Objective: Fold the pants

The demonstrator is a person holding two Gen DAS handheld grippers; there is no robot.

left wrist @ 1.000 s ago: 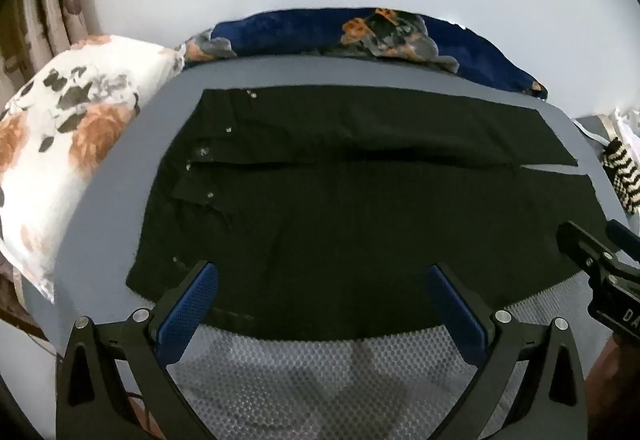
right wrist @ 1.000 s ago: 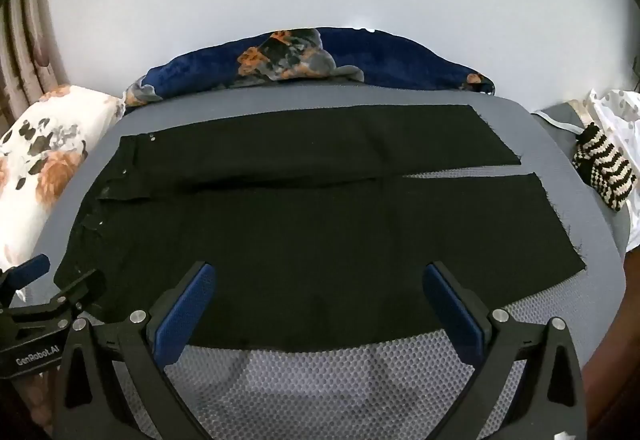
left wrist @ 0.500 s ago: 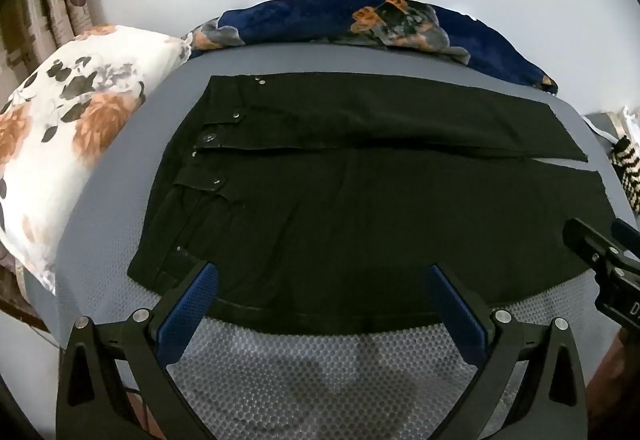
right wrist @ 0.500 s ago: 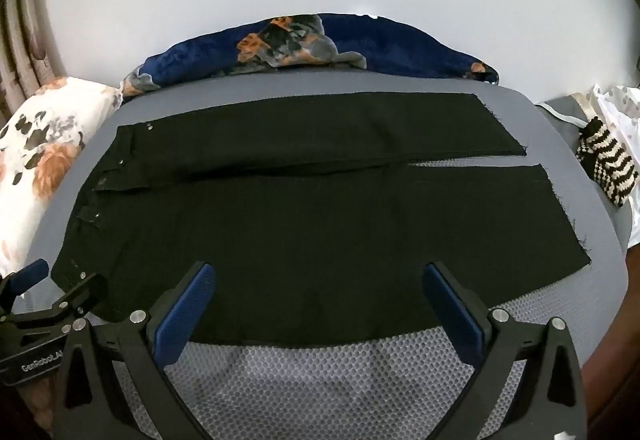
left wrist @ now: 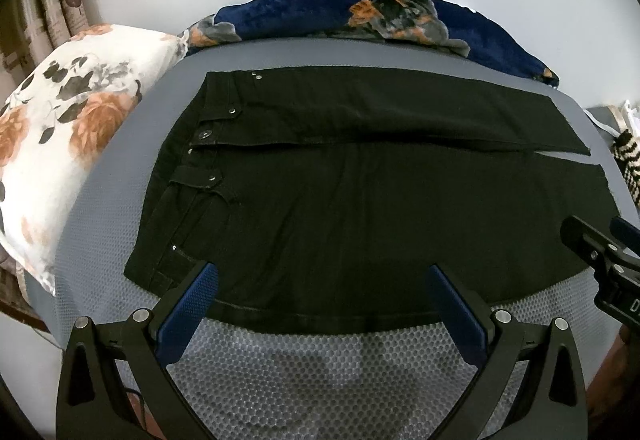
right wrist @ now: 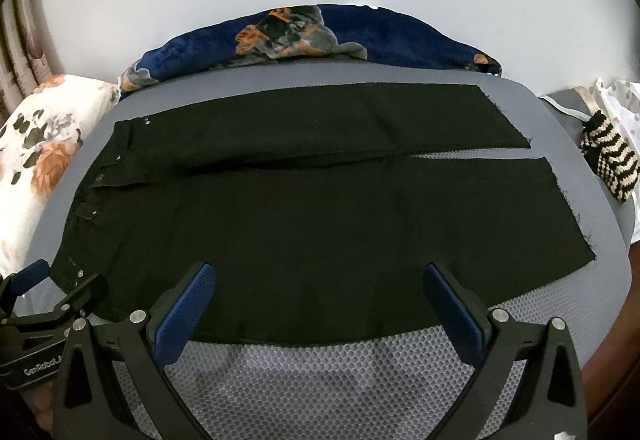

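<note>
Two grippers, one pair of trousers, and nothing folded yet. Biggest thing in shot is the bed (left wrist: 328, 372), its grey honeycomb mesh cover running right up under the cameras. Spread flat across it lie the black pants (left wrist: 360, 207), waistband to the left, leg ends to the right, the far leg lying alongside the near one with a thin sliver of grey showing between them near the hems. Beyond, against the wall, a navy floral blanket (right wrist: 320, 35); at the left a white floral pillow (left wrist: 60, 127); off to the right a striped knit item (right wrist: 608, 163), well clear of the action.

Now the tools. The left gripper (left wrist: 322, 304) hovers over the near edge by the waist end, jaws spread wide, holding nothing. The right gripper (right wrist: 320, 304) does the same further along the near leg, equally wide, equally empty.

My read: the lengthwise fold is the step in hand, near leg carried over onto the far one. To do it cleanly, each gripper wants a bite on the near side seam only, one close to the waistband rivet (left wrist: 174, 248), one toward the hem. Lift together, level, and land edge on edge, or that seam will skew.
</note>
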